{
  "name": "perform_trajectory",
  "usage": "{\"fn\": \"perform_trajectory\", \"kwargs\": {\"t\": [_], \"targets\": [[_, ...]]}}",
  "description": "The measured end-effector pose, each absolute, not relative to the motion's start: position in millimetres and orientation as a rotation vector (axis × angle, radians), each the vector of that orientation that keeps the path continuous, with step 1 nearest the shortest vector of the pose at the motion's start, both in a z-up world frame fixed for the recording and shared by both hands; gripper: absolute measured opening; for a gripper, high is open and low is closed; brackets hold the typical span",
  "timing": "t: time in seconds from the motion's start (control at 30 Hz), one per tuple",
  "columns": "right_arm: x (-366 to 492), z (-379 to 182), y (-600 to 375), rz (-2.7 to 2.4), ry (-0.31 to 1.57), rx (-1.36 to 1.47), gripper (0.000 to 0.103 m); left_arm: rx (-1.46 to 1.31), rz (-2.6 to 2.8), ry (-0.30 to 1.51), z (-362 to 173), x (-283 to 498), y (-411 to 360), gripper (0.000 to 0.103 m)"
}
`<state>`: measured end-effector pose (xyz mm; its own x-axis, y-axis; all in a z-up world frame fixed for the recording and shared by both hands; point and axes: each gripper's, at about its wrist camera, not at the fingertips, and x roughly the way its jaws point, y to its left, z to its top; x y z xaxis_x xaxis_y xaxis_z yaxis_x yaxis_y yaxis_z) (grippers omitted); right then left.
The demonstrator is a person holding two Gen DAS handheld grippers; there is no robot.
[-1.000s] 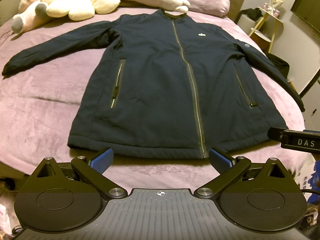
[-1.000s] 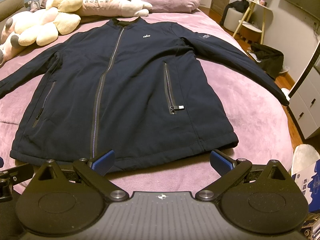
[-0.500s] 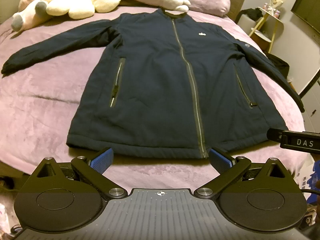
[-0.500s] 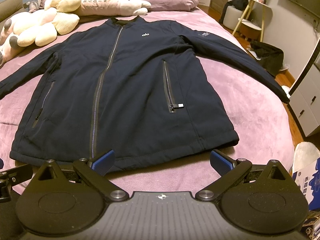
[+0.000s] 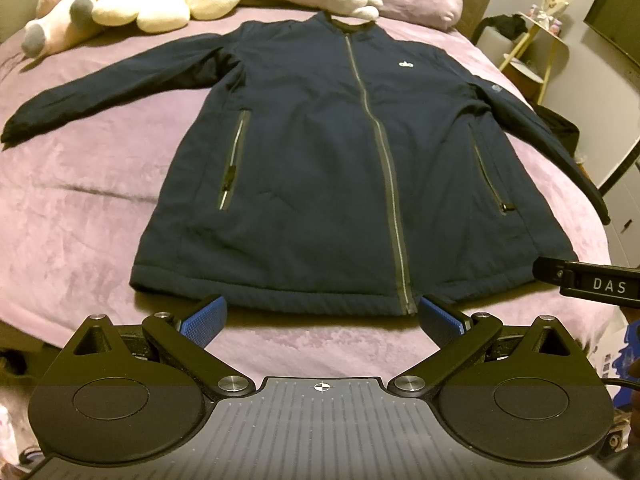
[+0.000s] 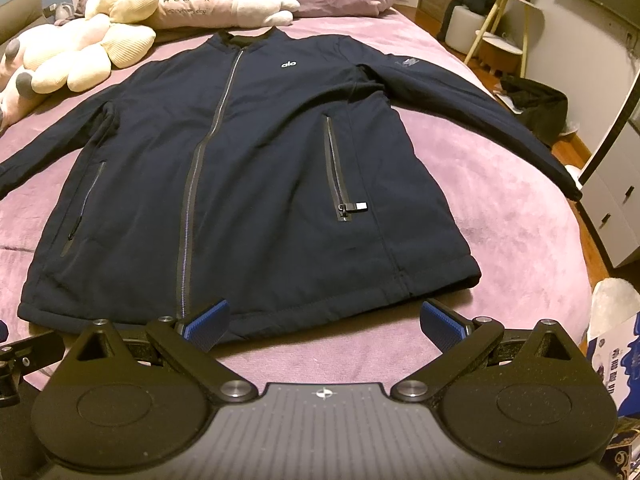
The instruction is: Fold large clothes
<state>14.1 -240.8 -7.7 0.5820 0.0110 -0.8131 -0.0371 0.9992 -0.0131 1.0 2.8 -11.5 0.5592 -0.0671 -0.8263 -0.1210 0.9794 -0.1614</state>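
Note:
A dark navy zip jacket (image 5: 320, 168) lies flat, front up, on a purple bed (image 5: 80, 216), sleeves spread out to both sides, collar at the far end. It also shows in the right wrist view (image 6: 256, 184). My left gripper (image 5: 322, 314) is open and empty, hovering just before the jacket's hem near the zip's bottom end. My right gripper (image 6: 324, 320) is open and empty, just before the hem's right half. The right gripper's side shows at the right edge of the left wrist view (image 5: 588, 284).
Plush toys (image 5: 132, 4) and a long pillow (image 6: 224, 4) lie at the bed's head, beyond the collar. A small side table (image 6: 500, 36) and dark clothes on the floor (image 6: 536, 108) are to the right of the bed. A white cabinet (image 6: 616, 216) stands at right.
Both grippers have moved slightly forward toward the jacket's hem and stayed open. The jacket has not moved.

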Motion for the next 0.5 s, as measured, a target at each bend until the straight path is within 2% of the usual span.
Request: {"fn": "perform_trajectory", "kwargs": {"t": [0.5], "targets": [[20.5, -15.3, -242.1, 0.034, 0.97, -0.017, 0.101, -0.209, 0.028, 0.994, -15.6, 7.0, 3.5, 0.103]]}}
